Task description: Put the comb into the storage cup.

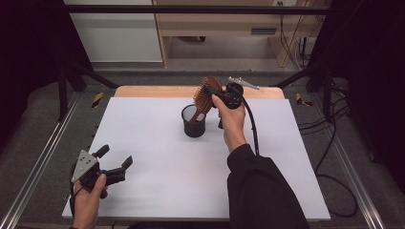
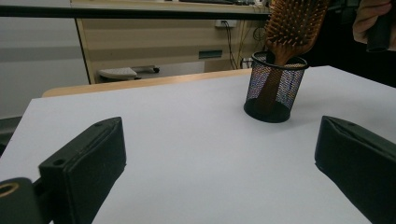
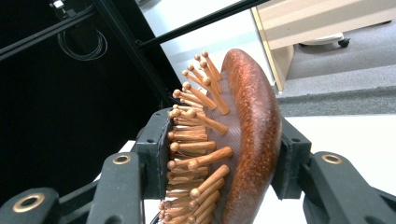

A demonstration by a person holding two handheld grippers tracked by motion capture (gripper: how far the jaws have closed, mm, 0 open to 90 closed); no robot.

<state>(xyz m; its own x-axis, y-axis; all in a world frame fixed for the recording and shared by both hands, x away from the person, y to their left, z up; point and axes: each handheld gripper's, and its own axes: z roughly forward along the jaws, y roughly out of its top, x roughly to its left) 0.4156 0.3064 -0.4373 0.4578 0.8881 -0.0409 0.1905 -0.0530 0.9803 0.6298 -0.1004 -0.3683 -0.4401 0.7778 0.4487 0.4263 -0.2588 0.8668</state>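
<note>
Your right gripper [image 1: 213, 90] pinches the head of the brown wooden paddle hairbrush [image 1: 206, 95], whose handle stands tilted inside the black wire-mesh cup [image 1: 193, 125] near the middle of the white desk [image 1: 157, 152]. Your left gripper [image 1: 114, 160] rests spread open at the desk's near left, holding nothing.

A lab recording bay: a white counter [image 1: 157, 157] framed by aluminium rails [image 1: 33, 167] and black curtains [image 1: 28, 43], loose cables [image 1: 334, 143] on grey carpet, plain wooden cabinets [image 1: 215, 21] beyond the far edge.
</note>
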